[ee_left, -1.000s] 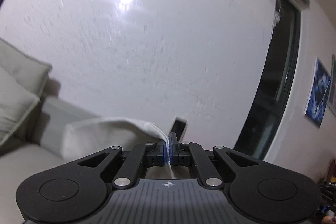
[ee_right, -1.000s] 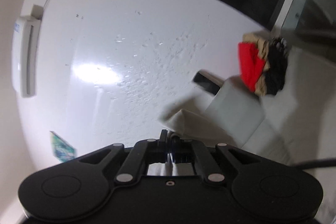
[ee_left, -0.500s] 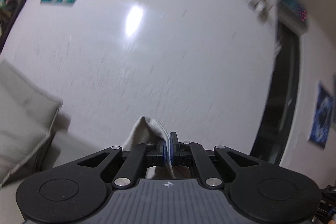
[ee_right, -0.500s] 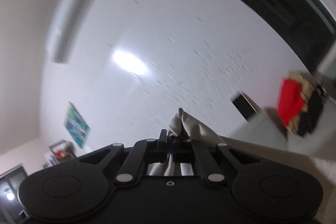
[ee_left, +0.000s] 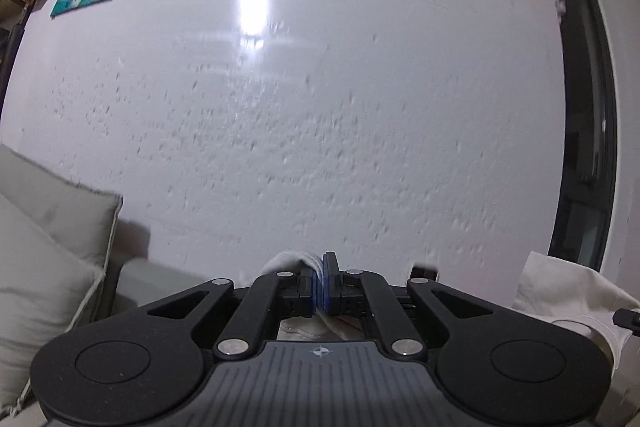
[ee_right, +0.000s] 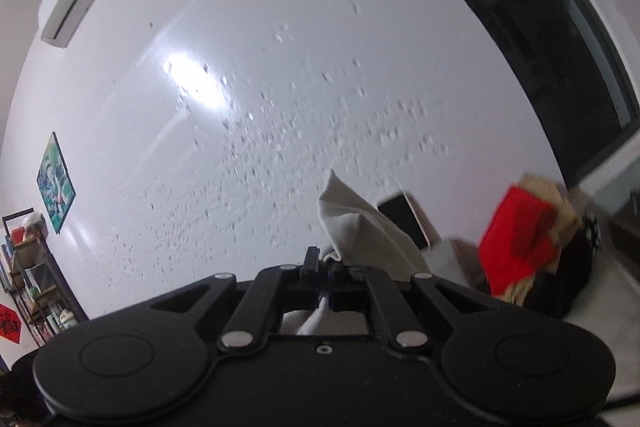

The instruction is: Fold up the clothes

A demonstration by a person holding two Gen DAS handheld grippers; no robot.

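I hold my left claw (ee_left: 320,281) and right claw (ee_right: 323,273) each clamped on the cream garment (ee_right: 360,227), lifting it apart to straighten it for folding.

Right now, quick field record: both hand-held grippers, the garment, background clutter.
left hand-held gripper: shut on a fold of the off-white garment
right hand-held gripper: shut on the same pale cloth, a peak of it standing above the fingers
garment state: lifted, not laid flat; more of it shows at the right edge of the left view
camera aim: both point at the white wall
sofa cushions: grey, left of the left view
clothes pile: red, tan and black, right of the right view
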